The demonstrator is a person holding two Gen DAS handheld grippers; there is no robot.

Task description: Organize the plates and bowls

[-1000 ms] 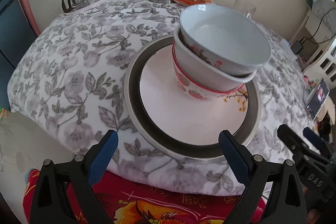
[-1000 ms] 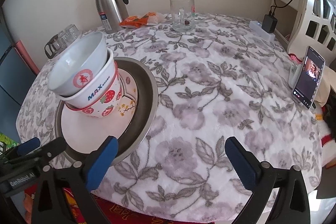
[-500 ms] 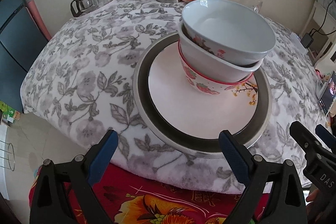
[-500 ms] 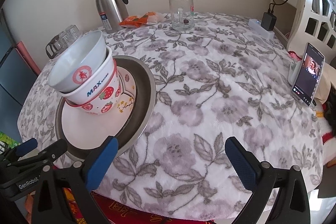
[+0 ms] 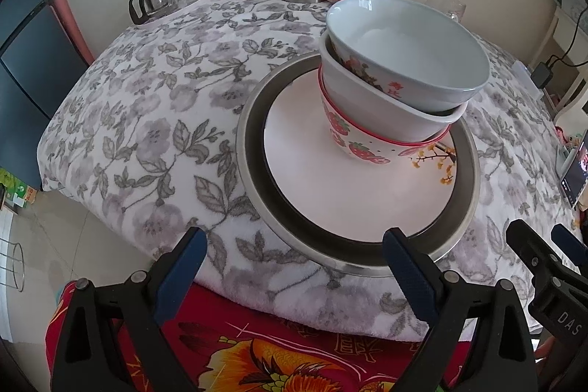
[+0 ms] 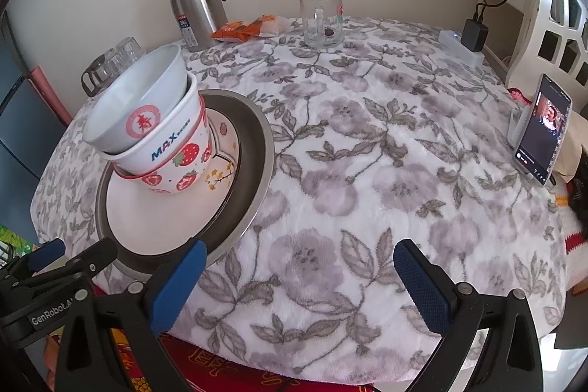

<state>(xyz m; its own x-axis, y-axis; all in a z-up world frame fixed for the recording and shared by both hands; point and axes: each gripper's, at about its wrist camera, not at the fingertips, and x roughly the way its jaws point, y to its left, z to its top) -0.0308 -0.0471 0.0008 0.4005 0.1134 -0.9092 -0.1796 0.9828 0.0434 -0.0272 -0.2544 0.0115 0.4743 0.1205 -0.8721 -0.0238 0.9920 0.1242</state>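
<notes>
Three nested ceramic bowls sit tilted on the white flower-print plate inside the steel-rimmed dish, near the table's front-left edge, stacked to save space. Your left gripper and right gripper both hang wide open, holding nothing, just off that edge.

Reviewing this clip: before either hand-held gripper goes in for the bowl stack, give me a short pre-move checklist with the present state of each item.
1. Left hand-held gripper open and empty: ok.
2. Right hand-held gripper open and empty: ok.
3. Bowl stack seated level: not ok; the top white bowl sits tilted in the MAX bowl, above the strawberry bowl.
4. White plate lies inside the steel tray: ok.
5. Tray fully supported: cannot tell; it sits near the table's front edge on the soft floral cloth.
6. Glass mug and thermos stand apart from the stack: ok.
</notes>
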